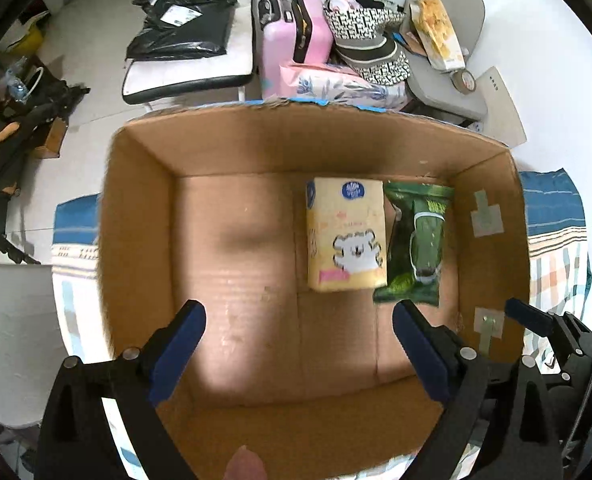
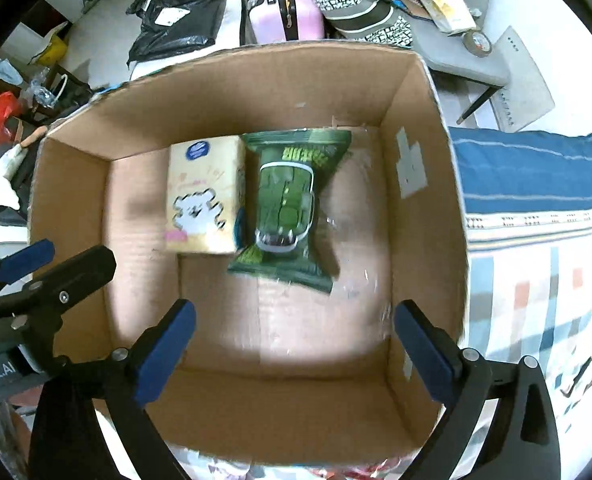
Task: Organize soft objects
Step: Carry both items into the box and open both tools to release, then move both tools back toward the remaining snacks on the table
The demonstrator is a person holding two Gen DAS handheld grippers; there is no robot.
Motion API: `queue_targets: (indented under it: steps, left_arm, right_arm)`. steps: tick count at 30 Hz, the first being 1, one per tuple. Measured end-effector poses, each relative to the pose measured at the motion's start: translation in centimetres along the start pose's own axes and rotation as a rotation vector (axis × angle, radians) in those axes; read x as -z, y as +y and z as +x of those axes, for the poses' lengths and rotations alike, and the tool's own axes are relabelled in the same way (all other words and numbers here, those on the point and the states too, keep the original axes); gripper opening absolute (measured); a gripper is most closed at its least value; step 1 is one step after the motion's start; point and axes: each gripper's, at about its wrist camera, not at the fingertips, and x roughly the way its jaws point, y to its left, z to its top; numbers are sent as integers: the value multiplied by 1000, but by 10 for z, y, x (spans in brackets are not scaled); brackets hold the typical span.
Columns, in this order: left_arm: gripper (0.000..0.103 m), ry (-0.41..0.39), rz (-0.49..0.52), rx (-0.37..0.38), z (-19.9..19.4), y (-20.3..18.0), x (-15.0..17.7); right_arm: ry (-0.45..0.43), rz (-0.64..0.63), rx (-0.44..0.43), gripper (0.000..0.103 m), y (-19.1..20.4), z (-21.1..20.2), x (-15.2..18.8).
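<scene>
The left claw point(image 1: 298, 344) hangs over the near half of an open cardboard box point(image 1: 136, 216) with its blue-padded fingers point(image 1: 180, 344) spread wide and nothing between them; the right claw point(image 2: 294, 344) hovers over the same box, likewise wide open and empty. In the left wrist view the right claw shows at 4 o'clock, just outside the box's right wall. On the box floor lie two soft packs side by side and touching: a yellow tissue pack point(image 1: 346, 236) printed with a white bear, and a green wet-wipe pack point(image 1: 414, 244) on its right, close to the right wall. From the left claw they sit at about 1 o'clock; from the right claw the tissue pack point(image 2: 204, 196) is at 11 o'clock and the wipe pack point(image 2: 288, 208) near 12. The left half of the box floor is bare cardboard. The box rests on a bed with a blue striped and checked cover point(image 2: 536, 208). Beyond the far wall, at 12 o'clock, stand a pink suitcase point(image 1: 292, 36), a patterned bag point(image 1: 368, 36) and a grey chair point(image 1: 444, 80); a black plastic bag point(image 1: 184, 16) lies at 11 o'clock on a white seat. A fingertip point(image 1: 246, 464) shows at the bottom edge of the left view.
</scene>
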Motion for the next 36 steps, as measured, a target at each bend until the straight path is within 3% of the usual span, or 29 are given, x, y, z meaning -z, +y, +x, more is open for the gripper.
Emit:
queue_targets:
  steps: [10, 25, 31, 36]
  left_arm:
    - [96, -102, 13, -46, -54, 1, 61]
    - [96, -276, 27, -108, -150, -11, 139]
    - [96, -297, -14, -139, -154, -6, 169]
    - [96, -193, -49, -147, -108, -4, 191]
  right_arm:
    - [-99, -9, 63, 101, 15, -59, 72]
    - [-228, -23, -18, 101, 22, -145, 142]
    - [-189, 56, -54, 101, -21, -137, 176]
    - [-71, 177, -35, 101, -81, -86, 196]
